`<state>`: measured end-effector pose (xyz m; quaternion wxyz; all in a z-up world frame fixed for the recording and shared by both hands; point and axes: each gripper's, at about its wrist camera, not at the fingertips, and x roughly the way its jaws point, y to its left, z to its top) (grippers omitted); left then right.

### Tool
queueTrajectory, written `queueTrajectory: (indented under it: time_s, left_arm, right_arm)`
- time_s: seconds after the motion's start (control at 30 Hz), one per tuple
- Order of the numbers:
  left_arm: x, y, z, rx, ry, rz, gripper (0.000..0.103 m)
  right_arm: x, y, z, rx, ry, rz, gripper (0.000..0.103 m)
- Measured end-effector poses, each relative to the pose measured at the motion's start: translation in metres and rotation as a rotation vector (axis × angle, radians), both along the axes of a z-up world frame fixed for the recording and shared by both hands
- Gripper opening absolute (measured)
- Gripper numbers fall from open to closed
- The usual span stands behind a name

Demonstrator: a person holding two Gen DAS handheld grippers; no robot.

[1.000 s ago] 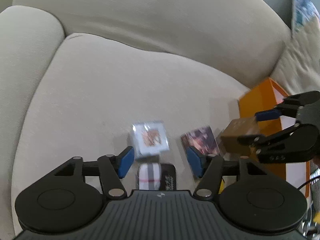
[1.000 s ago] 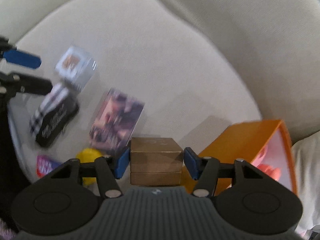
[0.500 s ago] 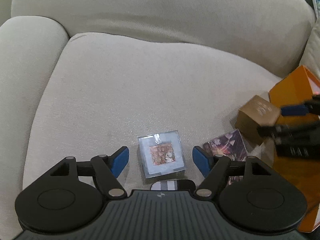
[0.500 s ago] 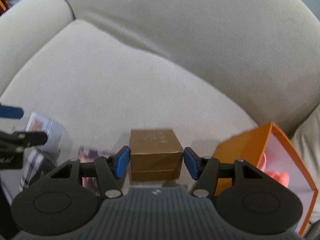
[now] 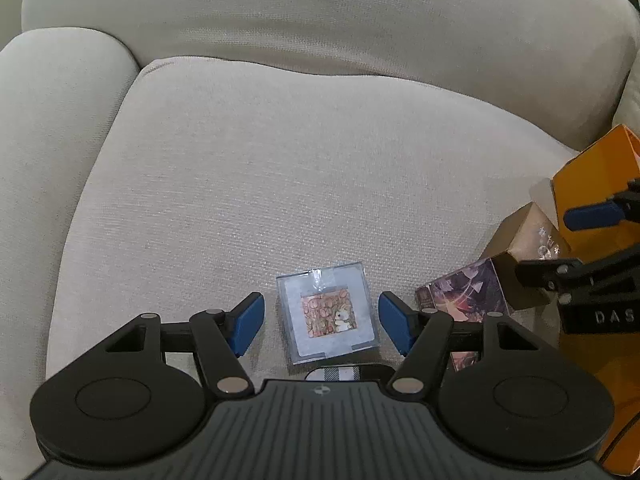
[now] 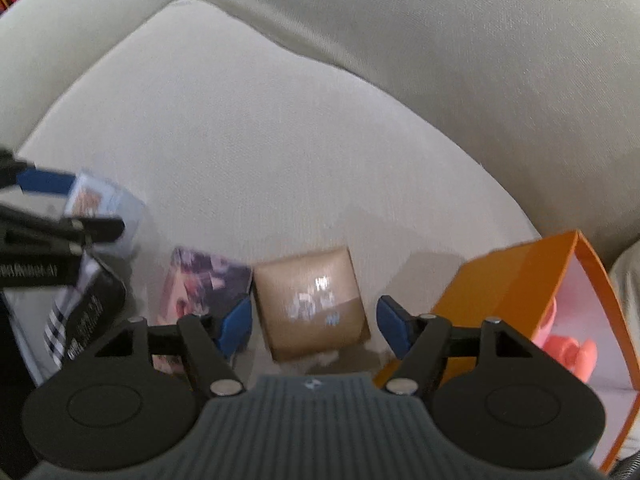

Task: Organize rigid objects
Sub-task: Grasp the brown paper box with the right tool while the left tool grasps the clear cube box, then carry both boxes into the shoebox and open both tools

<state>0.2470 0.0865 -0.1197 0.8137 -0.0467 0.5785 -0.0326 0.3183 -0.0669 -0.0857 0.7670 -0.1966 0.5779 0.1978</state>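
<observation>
- Now the left gripper [image 5: 321, 322] hangs low over the sofa seat [image 5: 280, 184], jaws wide apart, blue pads either side of the clear case [image 5: 328, 312] with clear gaps to both.
- That case lies flat on the cushion, a small picture card showing inside it.
- Just below it, a striped black item [image 5: 346, 372] peeks out past the gripper body.
- Right of the case, a printed card box [image 5: 468, 296] lies on the seat, touching the brown box [image 5: 528, 252].
- Over at the right gripper [image 6: 314, 320], the jaws stand open; the brown box [image 6: 310, 304] sits between the pads, tilted, with a gap on each side. The view is blurred, so whether it rests on the cushion I cannot tell.
- Beside it stands an orange bin [image 6: 500, 288], a pink object [image 6: 568, 350] inside.
</observation>
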Motion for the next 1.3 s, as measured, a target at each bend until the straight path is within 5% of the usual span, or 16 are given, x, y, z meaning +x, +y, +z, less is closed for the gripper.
queueTrajectory:
  time_s: [0.17, 0.6, 0.97, 1.3]
  left_arm:
    - [0.001, 0.003, -0.001, -0.029, 0.005, 0.003, 0.058]
    - [-0.009, 0.002, 0.008, -0.03, -0.056, -0.061, 0.056]
    - [-0.036, -0.027, 0.069, -0.055, -0.18, -0.163, 0.056]
    - [-0.059, -0.107, 0.134, -0.085, -0.289, -0.391, 0.056]
  right_arm:
    - [0.005, -0.002, -0.008, -0.002, 0.023, 0.018, 0.068]
    - [-0.018, -0.014, 0.013, 0.095, -0.056, -0.064, 0.063]
    - [-0.07, -0.038, 0.084, 0.264, -0.187, -0.056, 0.063]
    - [-0.123, -0.118, 0.126, 0.225, -0.259, -0.083, 0.063]
